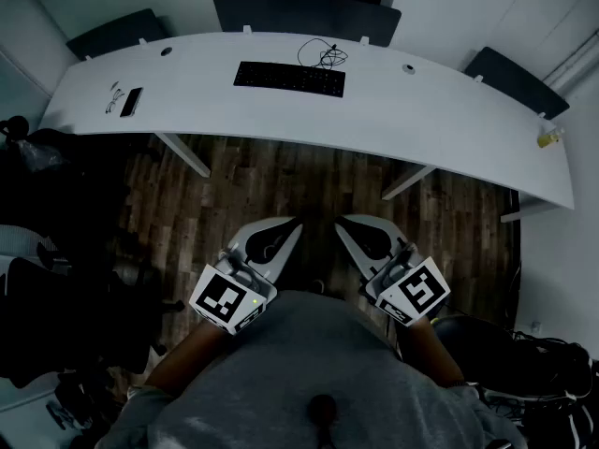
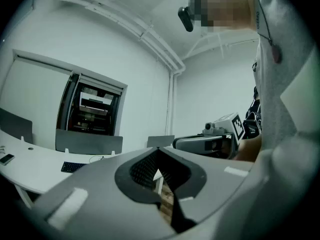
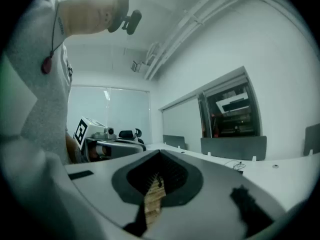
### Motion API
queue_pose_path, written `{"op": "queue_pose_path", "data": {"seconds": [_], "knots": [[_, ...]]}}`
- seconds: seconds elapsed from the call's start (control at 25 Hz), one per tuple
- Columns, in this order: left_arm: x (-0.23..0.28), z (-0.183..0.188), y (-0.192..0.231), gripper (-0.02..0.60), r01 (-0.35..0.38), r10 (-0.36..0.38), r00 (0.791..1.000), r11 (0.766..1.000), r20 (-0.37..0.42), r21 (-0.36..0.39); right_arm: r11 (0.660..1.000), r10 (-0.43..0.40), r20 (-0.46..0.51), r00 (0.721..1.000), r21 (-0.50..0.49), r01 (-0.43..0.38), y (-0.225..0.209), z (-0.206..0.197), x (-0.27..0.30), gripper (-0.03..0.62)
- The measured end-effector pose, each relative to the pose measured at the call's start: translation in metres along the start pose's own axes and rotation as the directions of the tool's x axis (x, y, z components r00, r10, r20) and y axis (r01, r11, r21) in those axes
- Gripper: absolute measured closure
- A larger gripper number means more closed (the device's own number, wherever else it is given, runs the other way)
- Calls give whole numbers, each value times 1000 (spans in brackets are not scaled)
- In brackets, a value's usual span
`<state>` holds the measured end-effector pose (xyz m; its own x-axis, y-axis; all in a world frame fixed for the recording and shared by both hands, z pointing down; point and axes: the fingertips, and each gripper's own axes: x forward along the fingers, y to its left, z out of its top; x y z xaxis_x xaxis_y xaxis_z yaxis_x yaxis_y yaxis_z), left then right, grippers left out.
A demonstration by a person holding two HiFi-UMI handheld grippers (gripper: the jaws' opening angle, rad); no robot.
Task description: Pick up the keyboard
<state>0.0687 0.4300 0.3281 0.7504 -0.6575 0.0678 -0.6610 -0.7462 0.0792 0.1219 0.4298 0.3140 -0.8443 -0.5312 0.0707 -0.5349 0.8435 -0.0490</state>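
Pickup not started: flat black keyboard lies untouched on curved white desk; grey left gripper and right gripper fully closed, empty, well short.

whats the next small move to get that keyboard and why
Probably step in and bring both grippers forward toward the desk, opening the jaws on the way. The keyboard lies near the desk's far edge. The left gripper and right gripper are close to the person's body over the floor, both shut and empty, well short of it.
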Motion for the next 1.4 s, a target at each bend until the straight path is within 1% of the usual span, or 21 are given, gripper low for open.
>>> {"op": "queue_pose_path", "data": {"seconds": [0.32,0.6,0.88,1.0,1.12,1.28,1.36,1.4], "knots": [[3,2,-4,577,-7,7,1000,1000,3,11,1000,6,-6,1000,13,-6,-1,-3,-4,579],[9,1,-6,577,-17,17,1000,999,-14,29,999,-18,6,1000,36,18,-12,-6,-10,579],[15,0,-4,577,-40,41,999,999,-33,29,999,-19,13,1000,49,18,-20,-7,-13,579],[17,1,3,577,-49,50,998,998,-32,36,998,-21,12,1000,55,21,-24,-7,-7,579],[18,0,13,577,-55,55,997,998,-54,-5,998,-18,12,1000,63,17,-28,-6,3,579],[27,-2,31,577,-47,47,996,999,-71,2,998,-22,3,1000,63,22,-39,-5,18,579],[30,-4,41,577,-46,45,995,999,-93,-10,998,-26,-7,1000,64,26,-46,-6,26,579],[32,-3,45,577,-44,42,996,999,-84,-16,997,-28,-12,1000,66,28,-49,-7,30,579]]}}
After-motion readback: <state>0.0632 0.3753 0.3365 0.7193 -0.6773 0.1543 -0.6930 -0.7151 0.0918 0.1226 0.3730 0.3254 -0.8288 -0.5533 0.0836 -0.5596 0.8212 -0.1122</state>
